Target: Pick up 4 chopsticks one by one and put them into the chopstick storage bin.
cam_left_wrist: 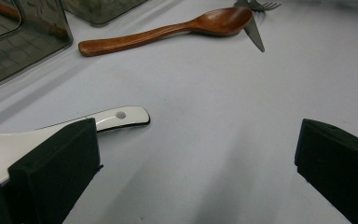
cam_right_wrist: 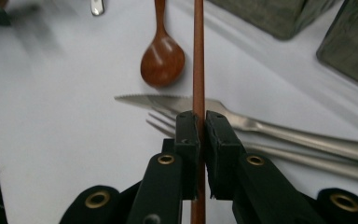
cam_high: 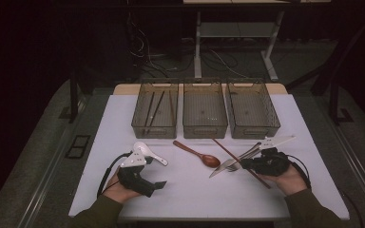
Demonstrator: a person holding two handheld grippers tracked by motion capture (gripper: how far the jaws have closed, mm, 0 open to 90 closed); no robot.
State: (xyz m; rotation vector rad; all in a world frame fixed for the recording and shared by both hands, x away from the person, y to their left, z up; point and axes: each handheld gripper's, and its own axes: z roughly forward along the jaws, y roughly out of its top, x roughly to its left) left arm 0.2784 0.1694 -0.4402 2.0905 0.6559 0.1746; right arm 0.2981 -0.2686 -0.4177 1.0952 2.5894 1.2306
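The right gripper (cam_right_wrist: 198, 128) has its jaws pinched on a single wooden chopstick (cam_right_wrist: 198, 56) at centre frame, above the knife (cam_right_wrist: 168, 101) and fork (cam_right_wrist: 205, 128). The grip is narrow, so the chopstick may pivot or slip. The left gripper (cam_left_wrist: 196, 154) stands wide open beside the white ceramic spoon (cam_left_wrist: 116, 116).

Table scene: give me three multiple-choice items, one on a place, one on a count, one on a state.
1. Where does the white spoon lie?
A. by the left tool
B. in a bin
C. under the knife

2. How many bins stand in the row?
A. two
B. three
C. five

3. The right tool is:
A. wide open
B. shut on the chopstick
C. shut on the fork

Answers:
1 A, it lies on the table beside that open tool.
2 B, three grey bins side by side.
3 B, both jaws pinch the brown stick.
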